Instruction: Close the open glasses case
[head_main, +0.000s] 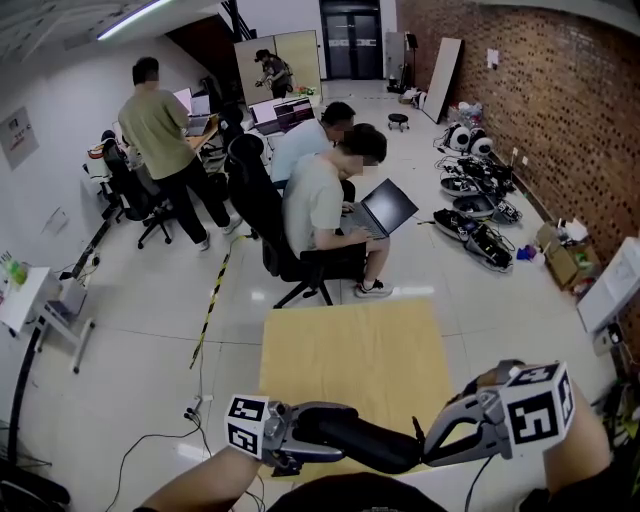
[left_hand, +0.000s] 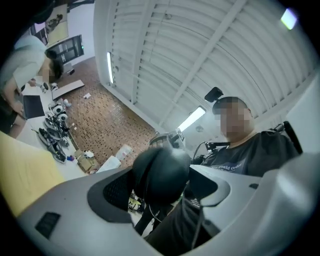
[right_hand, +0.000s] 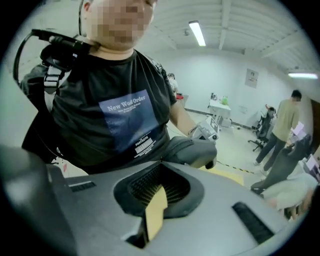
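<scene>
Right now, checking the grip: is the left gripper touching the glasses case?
Cannot tell. Left gripper view: glasses case sits between spread jaws of the left gripper; neither gap nor press shows plainly.

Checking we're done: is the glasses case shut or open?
Looks shut: the glasses case shows as one smooth dark pod, no raised lid.

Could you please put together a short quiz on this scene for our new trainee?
1. True or false: the right tongs stand wide open.
2. What sits between the left tongs? A) glasses case B) bottle C) cable
3. Fill in: the seated person nearest the table works on a ____.
Key: 1 false; 2 A; 3 laptop.
</scene>
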